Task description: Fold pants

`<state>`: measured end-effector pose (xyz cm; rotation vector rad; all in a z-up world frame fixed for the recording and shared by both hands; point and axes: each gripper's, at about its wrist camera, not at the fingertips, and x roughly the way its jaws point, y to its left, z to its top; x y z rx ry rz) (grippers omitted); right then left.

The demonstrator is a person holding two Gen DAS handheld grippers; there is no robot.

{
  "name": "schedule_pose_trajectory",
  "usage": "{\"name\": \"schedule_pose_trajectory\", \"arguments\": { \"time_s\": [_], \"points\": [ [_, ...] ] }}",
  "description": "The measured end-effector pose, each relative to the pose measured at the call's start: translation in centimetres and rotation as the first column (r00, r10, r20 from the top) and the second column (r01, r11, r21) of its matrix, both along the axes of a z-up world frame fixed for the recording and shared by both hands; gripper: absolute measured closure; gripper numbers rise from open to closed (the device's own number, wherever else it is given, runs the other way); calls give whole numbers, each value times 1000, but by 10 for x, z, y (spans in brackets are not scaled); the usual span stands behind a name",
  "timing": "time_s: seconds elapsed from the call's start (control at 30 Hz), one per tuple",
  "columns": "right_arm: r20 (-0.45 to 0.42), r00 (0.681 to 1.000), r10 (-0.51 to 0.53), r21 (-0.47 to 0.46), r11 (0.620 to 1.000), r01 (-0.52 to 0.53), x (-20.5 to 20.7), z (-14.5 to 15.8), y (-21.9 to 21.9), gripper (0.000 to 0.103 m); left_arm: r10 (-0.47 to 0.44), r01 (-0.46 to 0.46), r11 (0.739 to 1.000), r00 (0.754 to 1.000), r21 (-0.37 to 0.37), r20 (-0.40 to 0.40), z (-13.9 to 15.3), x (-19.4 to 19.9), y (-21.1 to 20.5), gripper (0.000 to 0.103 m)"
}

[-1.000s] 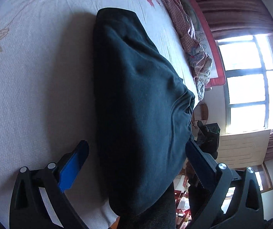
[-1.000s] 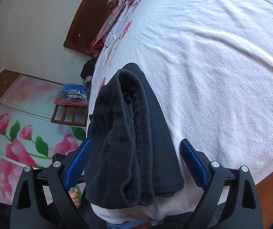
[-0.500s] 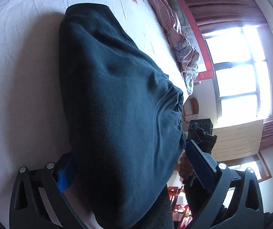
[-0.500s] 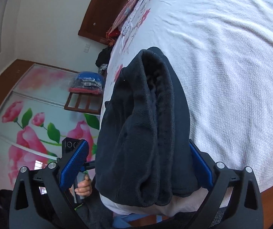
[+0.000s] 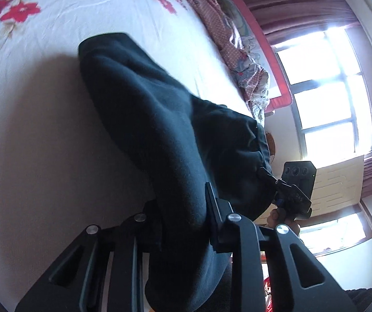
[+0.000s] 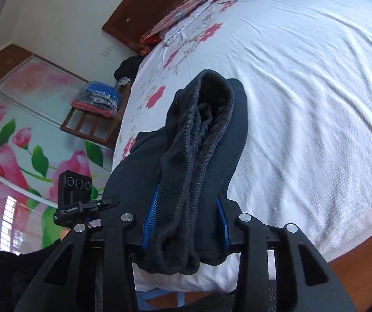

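Bedroom, white flowered bed (image 6: 303, 83). Our left gripper (image 5: 183, 223) and right gripper (image 6: 186, 223) each pinch the dark pants (image 6: 199, 156), bunched at the lower centre of both frames. We judge them soft, thick, limp; best held at the layered edge. Both tools point along the mattress.

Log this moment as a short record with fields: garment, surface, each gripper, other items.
garment: dark thick knit pants, bunched, lying at the bed's near edge
surface: white bedsheet with red flower print
left gripper: closed on the pants' fabric
right gripper: blue-padded fingers pressed on a thick roll of the pants
other items: pink checked blanket at the far side; folded blue clothes on a wooden rack
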<state>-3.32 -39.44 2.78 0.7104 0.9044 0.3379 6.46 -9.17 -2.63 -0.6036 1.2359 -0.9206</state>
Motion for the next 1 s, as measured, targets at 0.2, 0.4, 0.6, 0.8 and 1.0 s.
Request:
{"name": "schedule_pose_trajectory", "arguments": {
  "time_s": [0.2,0.4,0.6,0.8,1.0],
  "points": [
    [89,994,68,-57,996,-63,40,55,15,65,43,-39,998,996,-50,79,47,27,21,79],
    [174,982,71,23,997,-76,104,63,36,65,119,-114,993,971,-33,210,96,68,71,79],
    [15,999,38,51,998,-39,156,-33,73,53,159,-196,967,964,163,212,58,101,132,70],
    [-98,989,-108,94,989,118,122,-72,61,35,299,-320,878,947,355,114,-17,84,179,40],
    [51,991,-124,105,987,118,114,-11,66,35,239,-355,886,901,298,362,37,40,152,27]
  ]
}}
